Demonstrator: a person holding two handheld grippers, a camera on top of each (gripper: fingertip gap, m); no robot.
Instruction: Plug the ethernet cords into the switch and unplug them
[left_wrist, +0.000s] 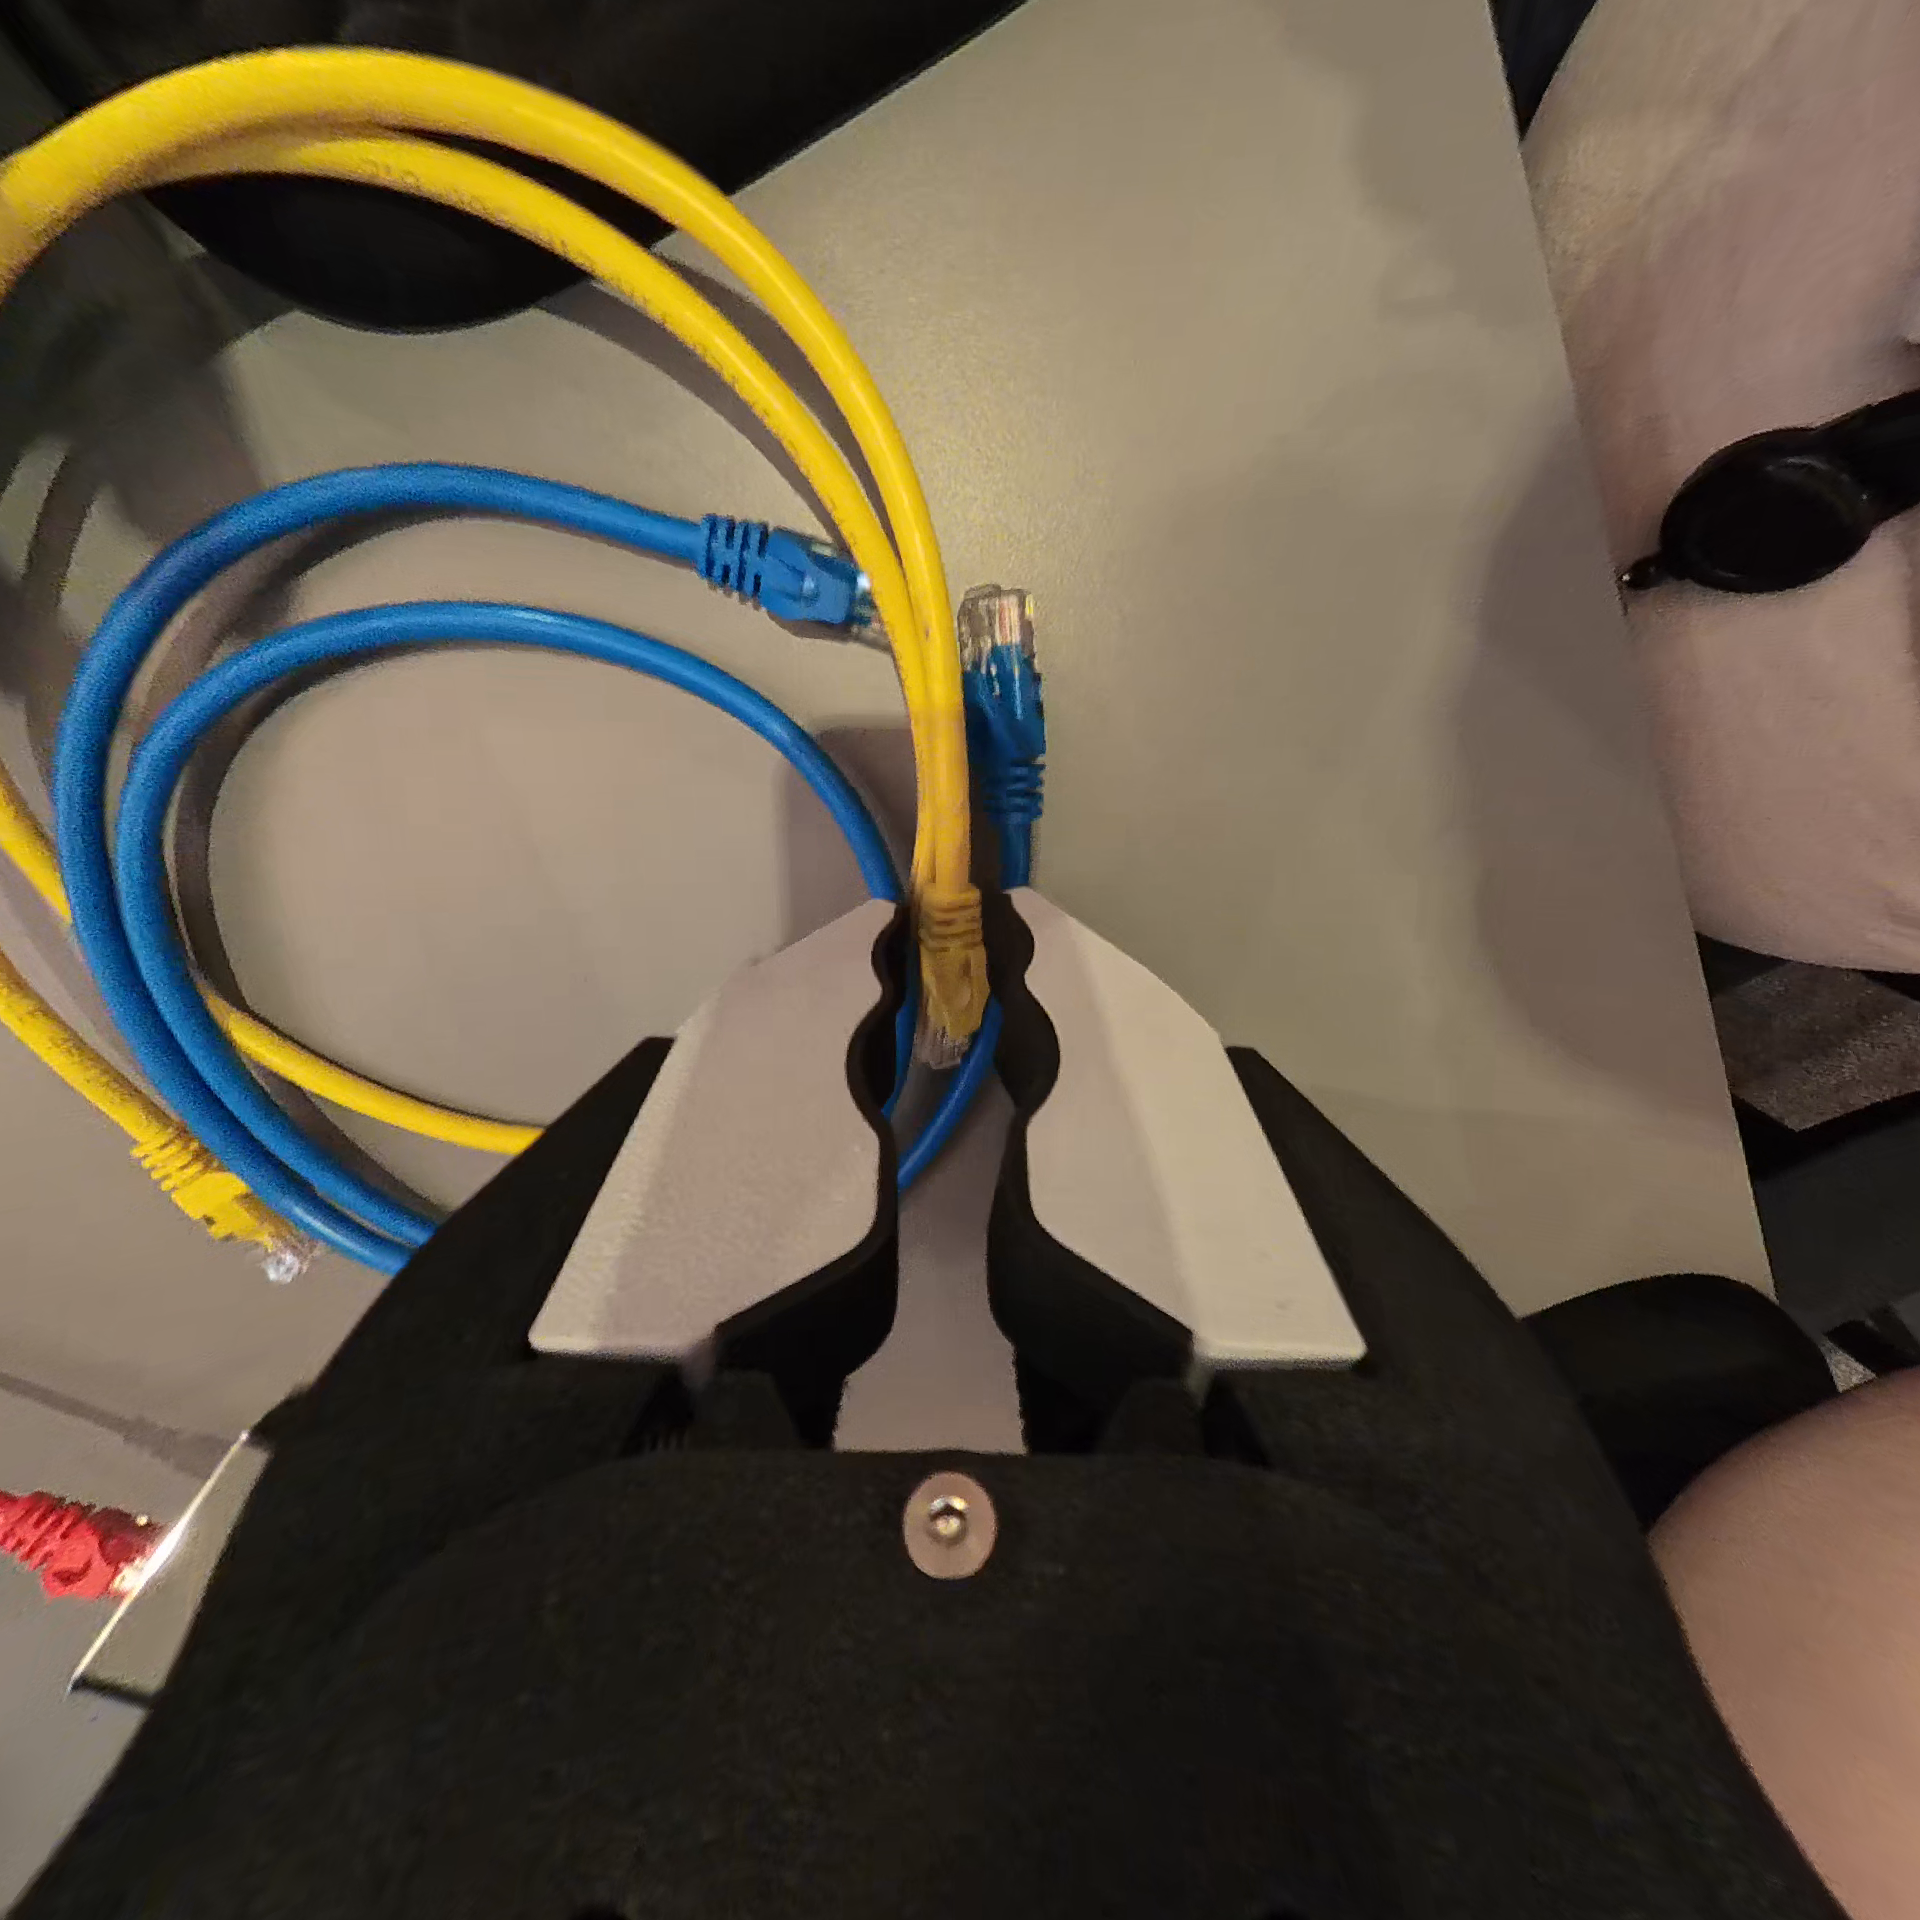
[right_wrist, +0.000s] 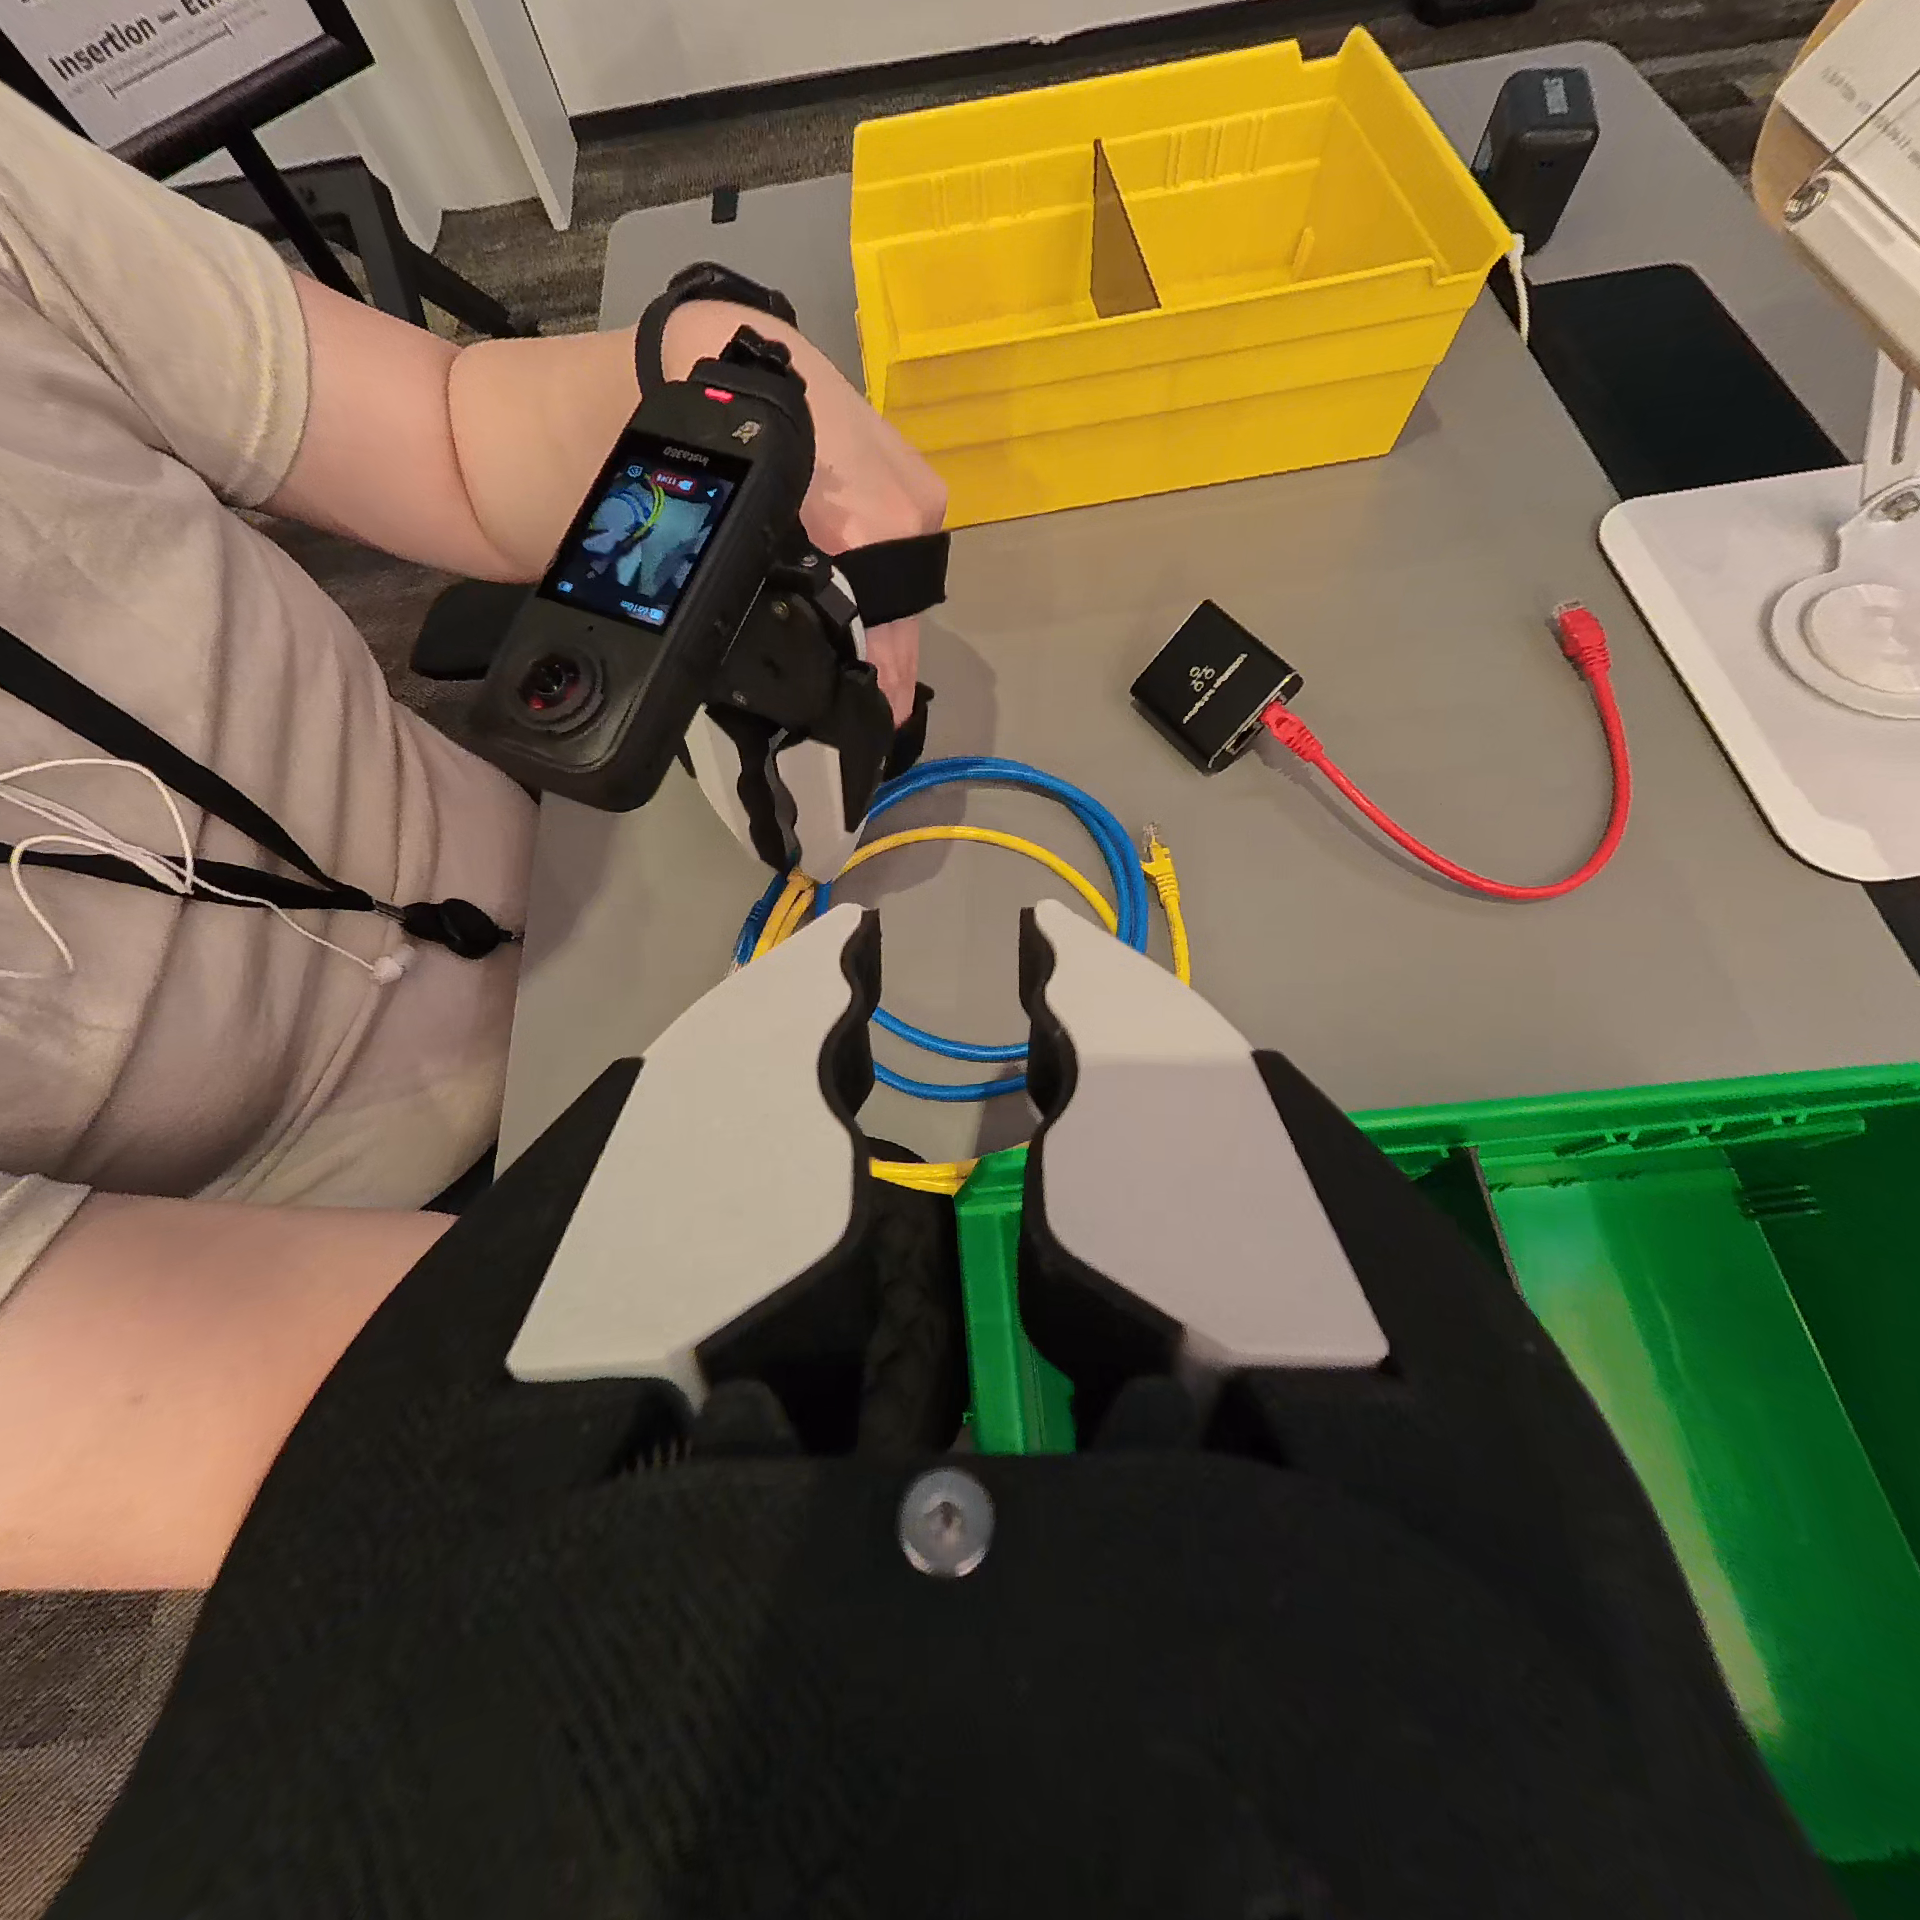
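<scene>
**Left jaws close round the yellow plug; switch lies far off to the side**

The grey worktop (right_wrist: 1351, 987) carries everything. Beyond the right gripper (right_wrist: 948, 925), whose jaws stand spread over bare surface and hold nothing, sit a yellow bin (right_wrist: 1164, 343) far ahead and a green bin (right_wrist: 1558, 1299) close on the right.

Just ahead of those jaws lie the coiled blue cord (left_wrist: 312, 644) and yellow cord (left_wrist: 644, 270). The left gripper (left_wrist: 951, 914) is the nearer one: a yellow plug (left_wrist: 951, 966) stands between its narrowed jaws, long axis running along the fingers, clear tip pointing back toward the palm. Whether the pads press on it I cannot tell; a strand of blue cord crosses the same gap.

The black switch (right_wrist: 1210, 686) lies well off ahead and right of the right jaws, with a red cord (right_wrist: 1455, 862) already in one port. Judging by this, the plug needs turning to face the ports.

The free ports are too small to make out.
</scene>
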